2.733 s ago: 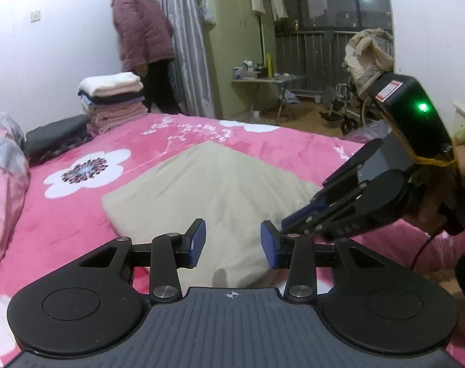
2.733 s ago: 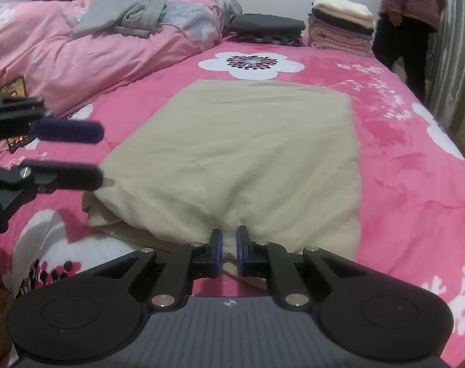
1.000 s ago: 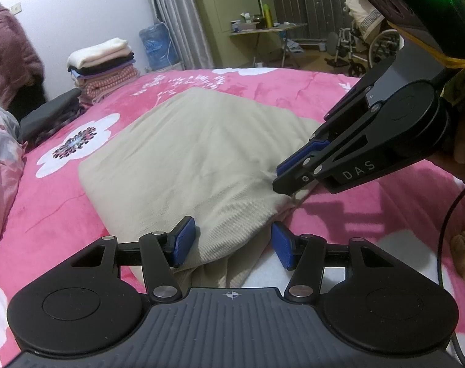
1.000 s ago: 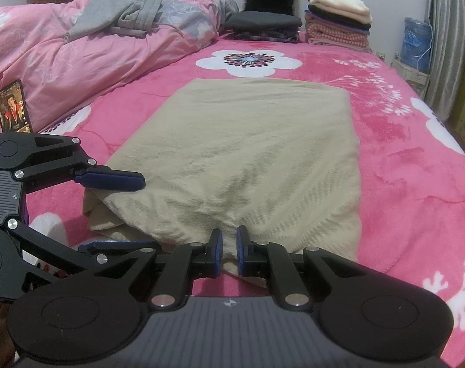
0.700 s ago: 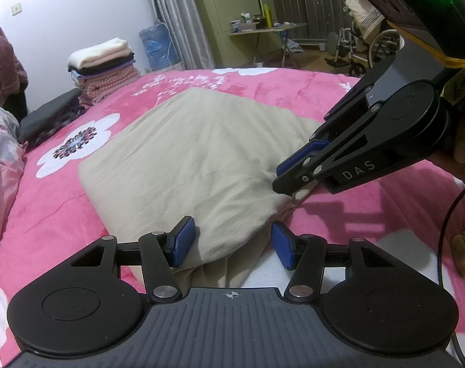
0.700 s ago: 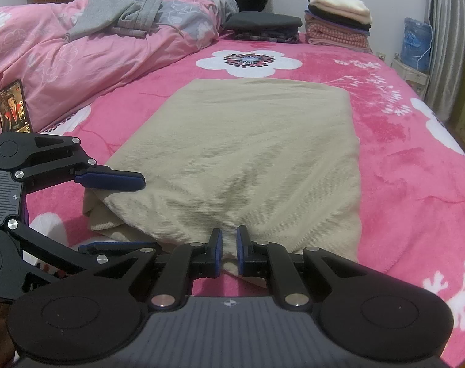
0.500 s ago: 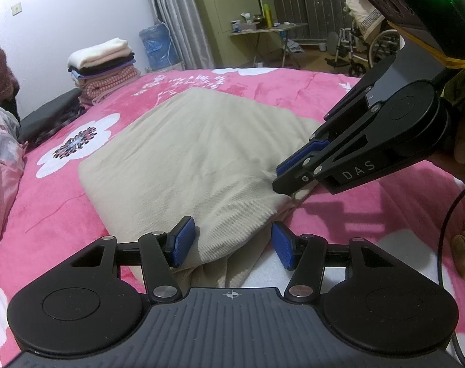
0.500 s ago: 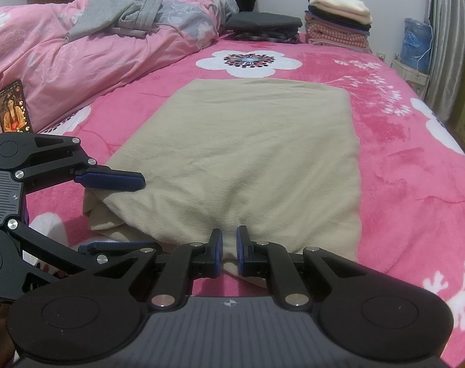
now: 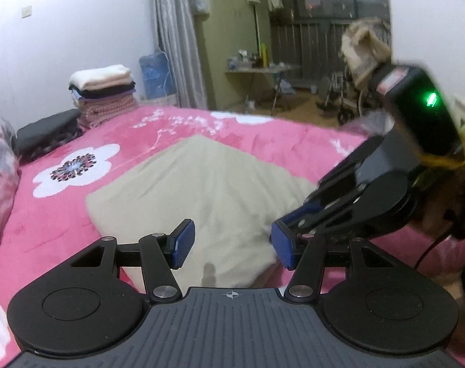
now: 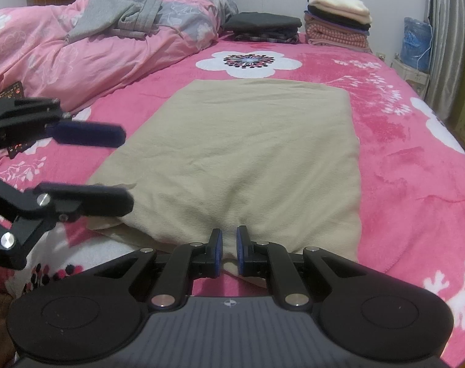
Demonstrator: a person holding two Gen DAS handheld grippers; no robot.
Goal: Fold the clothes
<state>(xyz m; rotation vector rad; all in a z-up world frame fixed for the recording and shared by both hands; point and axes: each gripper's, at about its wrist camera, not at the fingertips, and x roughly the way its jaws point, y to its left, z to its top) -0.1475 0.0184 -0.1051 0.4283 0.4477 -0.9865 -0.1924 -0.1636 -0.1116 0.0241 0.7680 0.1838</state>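
Observation:
A beige folded garment (image 10: 257,153) lies flat on the pink flowered bedspread (image 10: 416,184); it also shows in the left wrist view (image 9: 201,190). My right gripper (image 10: 227,254) is shut on the garment's near hem. It shows from the side in the left wrist view (image 9: 286,225). My left gripper (image 9: 230,243) is open and empty, lifted a little above the garment's near left corner. In the right wrist view its fingers (image 10: 88,133) stand apart at the left, above that corner.
A stack of folded clothes (image 10: 336,18) and a dark folded pile (image 10: 263,26) sit at the bed's far end. A rumpled pink quilt (image 10: 79,52) with grey clothing lies along the left. A phone (image 10: 11,90) lies near it. A curtain (image 9: 177,36) and room clutter are beyond the bed.
My left gripper has lifted and drawn back from the garment's near corner, still open. The right gripper stays shut on the hem. The person at the far end is gone from view.

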